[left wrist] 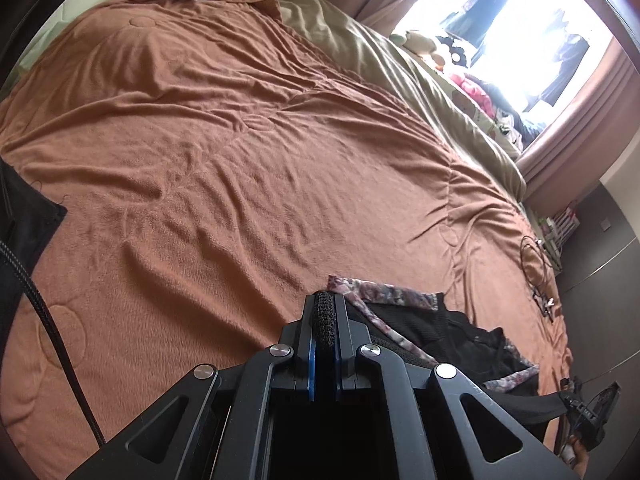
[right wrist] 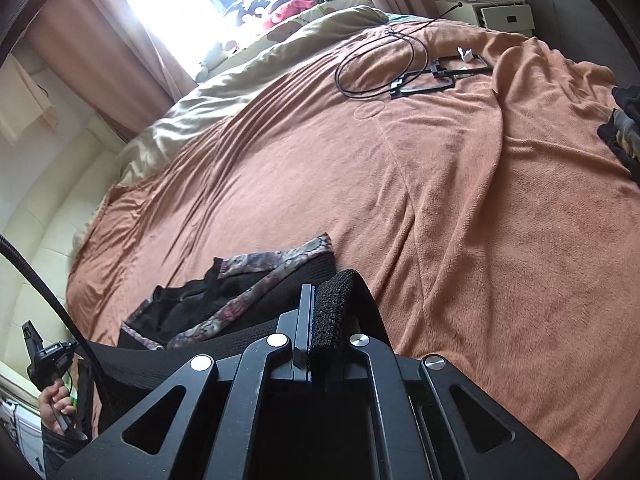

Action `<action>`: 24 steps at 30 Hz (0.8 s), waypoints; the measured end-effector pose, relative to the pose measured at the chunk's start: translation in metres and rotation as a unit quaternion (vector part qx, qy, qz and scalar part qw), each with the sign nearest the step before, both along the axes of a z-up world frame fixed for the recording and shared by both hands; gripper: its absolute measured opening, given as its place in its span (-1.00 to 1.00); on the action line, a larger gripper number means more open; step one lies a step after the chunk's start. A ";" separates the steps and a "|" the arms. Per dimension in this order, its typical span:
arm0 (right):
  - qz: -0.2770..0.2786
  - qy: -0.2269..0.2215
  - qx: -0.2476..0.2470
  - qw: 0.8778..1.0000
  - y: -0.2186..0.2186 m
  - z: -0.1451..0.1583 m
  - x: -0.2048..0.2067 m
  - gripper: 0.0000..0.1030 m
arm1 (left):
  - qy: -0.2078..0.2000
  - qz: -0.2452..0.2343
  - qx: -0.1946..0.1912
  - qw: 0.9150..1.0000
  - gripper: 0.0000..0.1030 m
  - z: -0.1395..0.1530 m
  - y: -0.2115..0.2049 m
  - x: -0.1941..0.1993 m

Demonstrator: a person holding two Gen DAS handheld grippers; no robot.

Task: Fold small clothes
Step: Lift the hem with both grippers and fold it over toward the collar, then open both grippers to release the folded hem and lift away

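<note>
Right up close, my left gripper (left wrist: 325, 312) has its jaws clamped tight on a black knitted band of the garment (left wrist: 424, 328), and my right gripper (right wrist: 320, 300) has its jaws pinched on another stretch of that same black knit edge. The garment itself, black with a mottled floral trim, lies bunched on the near part of the bed between my two grippers, its patterned border crumpled rather than flat. In the right wrist view my left hand (right wrist: 54, 404) shows low at the side, wrapped round its handle, with a braided cable (right wrist: 48, 292) curving past it. Beyond the garment the orange blanket (left wrist: 224, 168) runs wide and rumpled, with plenty of bare cloth ahead. Further out, a looped black cord (right wrist: 384, 68) with flat black frames lies on the blanket, well apart from the garment. A dark pile of clothes (right wrist: 624, 128) sits at the blanket's right edge. Farthest off, an olive quilt (left wrist: 384, 64) borders the blanket, soft toys (right wrist: 288, 10) crowd the sill, and pink curtains (right wrist: 100, 44) frame a glaring window.
</note>
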State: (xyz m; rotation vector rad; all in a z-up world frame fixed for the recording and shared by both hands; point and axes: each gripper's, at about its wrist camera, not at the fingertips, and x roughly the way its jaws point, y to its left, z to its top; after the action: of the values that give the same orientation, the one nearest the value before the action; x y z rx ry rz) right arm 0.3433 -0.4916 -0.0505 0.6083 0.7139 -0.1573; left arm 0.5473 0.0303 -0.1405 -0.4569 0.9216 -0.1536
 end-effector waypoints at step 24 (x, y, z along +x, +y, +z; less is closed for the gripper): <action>0.086 0.120 -0.171 0.974 0.054 0.014 0.009 0.36 | 0.079 -0.121 0.160 0.976 0.15 -0.026 -0.021 -0.030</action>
State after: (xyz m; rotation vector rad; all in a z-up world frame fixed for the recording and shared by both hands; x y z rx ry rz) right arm 0.3526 -0.4380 -0.0365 0.1978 0.9457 -0.1898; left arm 0.5173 0.0098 -0.1662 -0.0564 1.1342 -0.1877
